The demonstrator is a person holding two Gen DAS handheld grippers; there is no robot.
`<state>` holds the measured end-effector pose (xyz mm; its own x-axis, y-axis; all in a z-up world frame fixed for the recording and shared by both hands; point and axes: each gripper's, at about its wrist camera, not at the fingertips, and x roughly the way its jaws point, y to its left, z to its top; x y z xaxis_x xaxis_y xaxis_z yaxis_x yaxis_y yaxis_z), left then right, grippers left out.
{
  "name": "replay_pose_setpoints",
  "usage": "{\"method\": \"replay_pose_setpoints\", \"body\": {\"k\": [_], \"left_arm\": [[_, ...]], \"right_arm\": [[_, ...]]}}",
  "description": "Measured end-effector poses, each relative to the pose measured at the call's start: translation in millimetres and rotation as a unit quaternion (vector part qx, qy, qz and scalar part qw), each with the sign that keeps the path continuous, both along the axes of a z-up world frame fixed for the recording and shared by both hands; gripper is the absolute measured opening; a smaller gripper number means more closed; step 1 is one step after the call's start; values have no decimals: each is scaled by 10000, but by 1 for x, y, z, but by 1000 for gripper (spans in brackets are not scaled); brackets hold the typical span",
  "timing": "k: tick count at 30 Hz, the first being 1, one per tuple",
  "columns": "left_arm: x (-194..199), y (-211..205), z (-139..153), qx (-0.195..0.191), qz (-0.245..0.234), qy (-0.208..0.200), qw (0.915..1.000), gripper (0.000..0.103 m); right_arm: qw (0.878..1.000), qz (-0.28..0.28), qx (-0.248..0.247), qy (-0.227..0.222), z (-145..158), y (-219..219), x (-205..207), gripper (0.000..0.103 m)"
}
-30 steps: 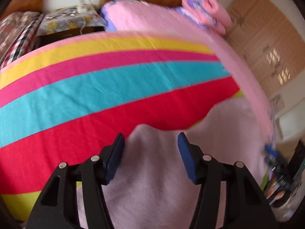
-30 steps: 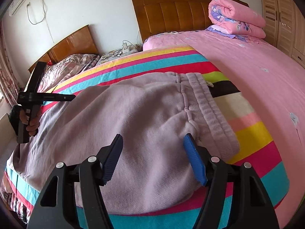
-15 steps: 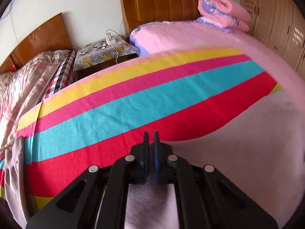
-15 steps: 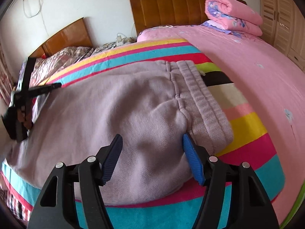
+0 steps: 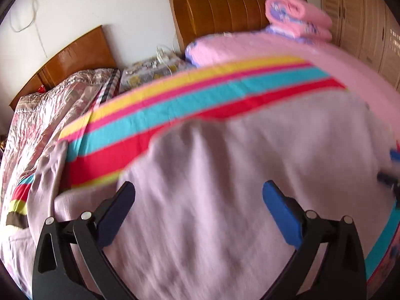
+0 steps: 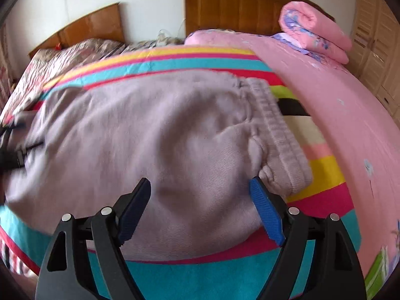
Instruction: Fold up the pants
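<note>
Lilac sweatpants (image 6: 155,135) lie spread across the striped blanket (image 6: 175,57) on the bed, ribbed waistband (image 6: 277,135) toward the right, legs running left toward the bed edge; in the left wrist view a leg end (image 5: 50,165) appears to droop over that edge. Left hand-held gripper (image 5: 198,200): jaws wide apart, nothing between them, hovering over the leg fabric. Left view is motion-blurred, so contact with the cloth cannot be judged. Right hand-held gripper (image 6: 200,205): jaws also apart and empty, poised over the seat of the pants just beside the waistband corner. Judgement: no fold is evident; both grippers seem to be lining up for a pinch. Risks from here: (1) thick fleece; a shallow pinch could catch only the top layer, so the lower layer would stay behind and the fold would come out skewed. (2) A deep pinch could gather the blanket along with the pants and drag it. (3) The right gripper sits inboard of the waistband; closing there rather than on the edge would bunch the seat instead of giving a clean line. (4) The overhanging leg adds weight on the left; if the left grip is weak the cloth may slide out on lifting. (5) Uneven lift between the two sides would twist the garment. The rolled pink quilt (image 6: 312,32) near the headboard (image 6: 237,2) is well apart, no interference expected.
</note>
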<state>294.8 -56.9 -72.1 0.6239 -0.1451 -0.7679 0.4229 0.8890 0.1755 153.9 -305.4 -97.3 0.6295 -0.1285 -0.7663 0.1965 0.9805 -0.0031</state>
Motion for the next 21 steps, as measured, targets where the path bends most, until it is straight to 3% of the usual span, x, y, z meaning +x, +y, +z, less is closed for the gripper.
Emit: {"method": "replay_pose_setpoints", "body": {"k": [2,4,7,9,11,13,15,17,19,21], "left_arm": [[-19,-1,-14,331,22,116,9994,102],[-31,3,-24,339,-29,103,9994,102],[-38,18,-33,110,-71,291,9995,102],[-43,32,-32,-231,56,474,9986,101],[-52,61,-10,-922,88,372,9950,101],[-72,96,19,-1479,57,-53,9890,102],[-95,146,47,-1737,231,-736,9818,102],[-104,200,56,-1618,828,-1128,9769,102],[-102,261,51,-1593,1690,-1152,9658,102],[-100,333,35,-1663,2747,-900,9428,102]], "right_arm": [[9997,66,23,-251,15,8,-3,79],[9981,426,-2,-440,27,28,-5,79],[9959,854,-298,-87,15,53,5,81],[9950,772,-487,403,-4,56,11,81],[9957,658,-364,543,-13,51,13,82],[9966,517,-257,582,-11,48,16,82],[9968,451,-509,429,1,56,23,82],[9971,551,-492,178,14,67,28,82],[9956,874,-290,-171,31,89,37,82],[9900,1366,-165,-320,42,125,53,82]]}}
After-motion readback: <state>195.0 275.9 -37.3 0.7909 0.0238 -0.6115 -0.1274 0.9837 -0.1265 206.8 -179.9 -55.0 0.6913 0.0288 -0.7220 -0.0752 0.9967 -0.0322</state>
